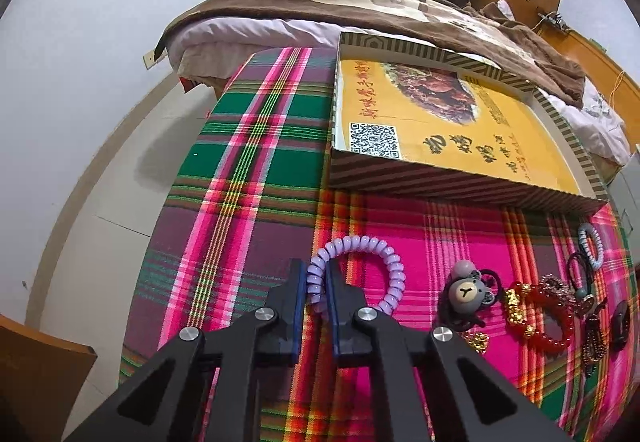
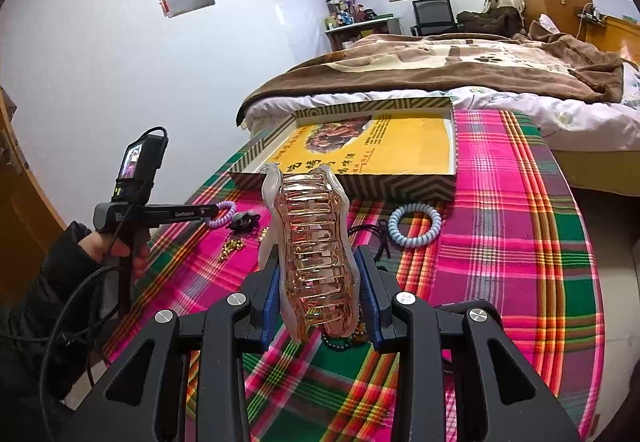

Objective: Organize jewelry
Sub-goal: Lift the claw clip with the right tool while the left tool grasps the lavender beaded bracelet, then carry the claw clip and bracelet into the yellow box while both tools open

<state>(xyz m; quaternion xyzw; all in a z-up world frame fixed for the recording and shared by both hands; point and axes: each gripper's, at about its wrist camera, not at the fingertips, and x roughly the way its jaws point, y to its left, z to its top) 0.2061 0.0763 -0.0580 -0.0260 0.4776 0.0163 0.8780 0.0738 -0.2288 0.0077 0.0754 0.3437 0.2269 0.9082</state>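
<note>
left hand-held gripper [image 1: 314, 282] clamped on purple coil band [image 1: 372, 266] | right hand-held gripper [image 2: 318, 266] clamped on hair claw [image 2: 312, 242]

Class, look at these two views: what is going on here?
A person is sorting hair accessories and jewelry on a plaid cloth. The left gripper has its jaws shut on a purple coil hair tie; the right gripper holds a pink claw clip. The shallow box behind is empty. A bear hair tie and red bead bracelet lie waiting.
</note>
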